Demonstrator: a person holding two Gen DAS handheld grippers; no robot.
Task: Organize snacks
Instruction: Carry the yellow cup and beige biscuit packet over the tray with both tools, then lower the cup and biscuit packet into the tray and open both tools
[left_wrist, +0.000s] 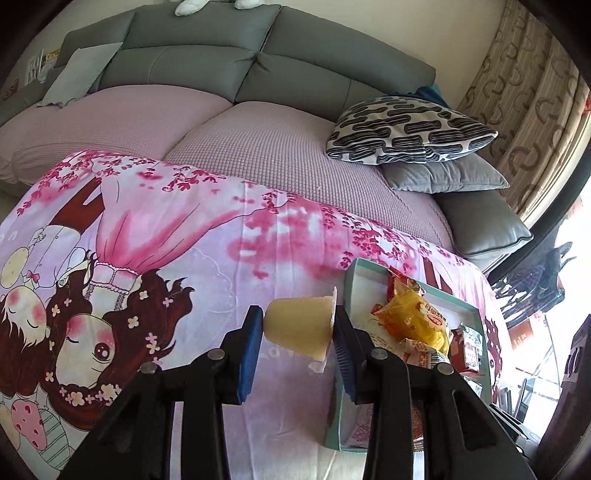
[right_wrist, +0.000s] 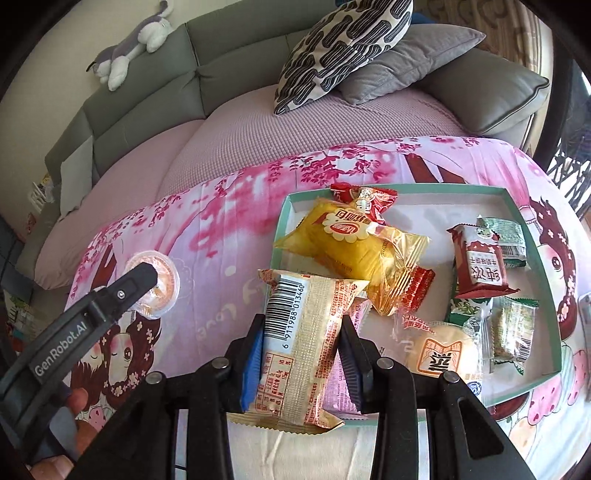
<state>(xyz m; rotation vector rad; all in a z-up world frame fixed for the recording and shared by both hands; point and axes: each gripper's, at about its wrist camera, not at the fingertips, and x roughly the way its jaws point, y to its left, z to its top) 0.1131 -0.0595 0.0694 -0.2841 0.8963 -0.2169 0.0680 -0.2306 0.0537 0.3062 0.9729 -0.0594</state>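
Note:
My left gripper is shut on a pale yellow jelly cup, which lies sideways between the blue pads above the cartoon-print cloth. Just to its right is a teal-rimmed tray of wrapped snacks. In the right wrist view my right gripper is shut on a beige barcode packet, held over the tray's near-left corner. A yellow bread packet, a red packet and several small packets lie in the tray. The left gripper's finger and the cup's lid show at the left.
The cloth covers a low surface in front of a grey sofa with pink seat covers. A patterned cushion and a grey cushion lie at the sofa's right end. A plush toy rests on the sofa back. A person's hand holds the left gripper.

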